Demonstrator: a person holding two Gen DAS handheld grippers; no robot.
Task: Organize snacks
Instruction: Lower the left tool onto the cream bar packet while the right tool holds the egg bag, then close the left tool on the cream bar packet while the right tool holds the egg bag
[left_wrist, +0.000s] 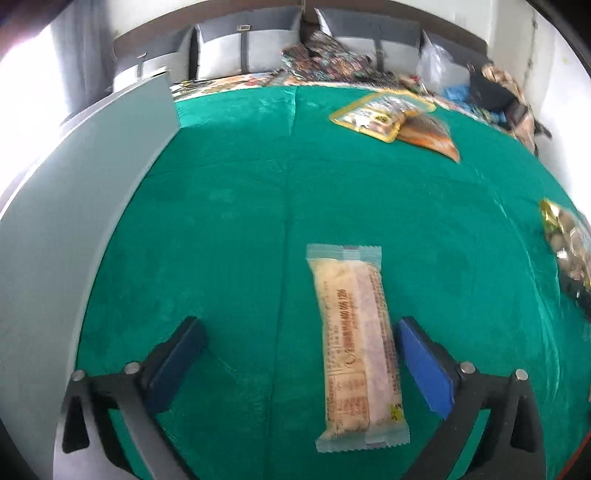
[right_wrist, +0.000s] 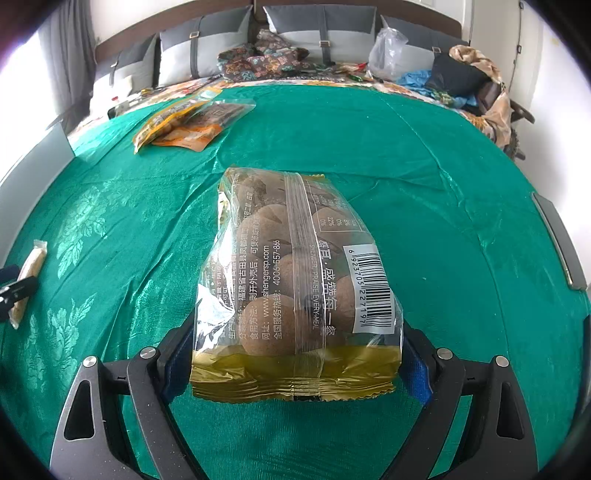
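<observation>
Snack bar (left_wrist: 356, 347) is lying flat on the green cloth (left_wrist: 229, 221), sitting between the spread fingers of the left gripper (left_wrist: 301, 332), nearer the right pad, apparently not touching. Right gripper (right_wrist: 295, 343) is clamping a clear bag (right_wrist: 295, 280) of round brown snacks

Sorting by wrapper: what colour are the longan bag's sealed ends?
Gold, clearest in the right wrist view on the longan bag.

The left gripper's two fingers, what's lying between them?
In the left wrist view, a long cream snack bar lies on the green cloth, nearer the right finger than the left.
</observation>
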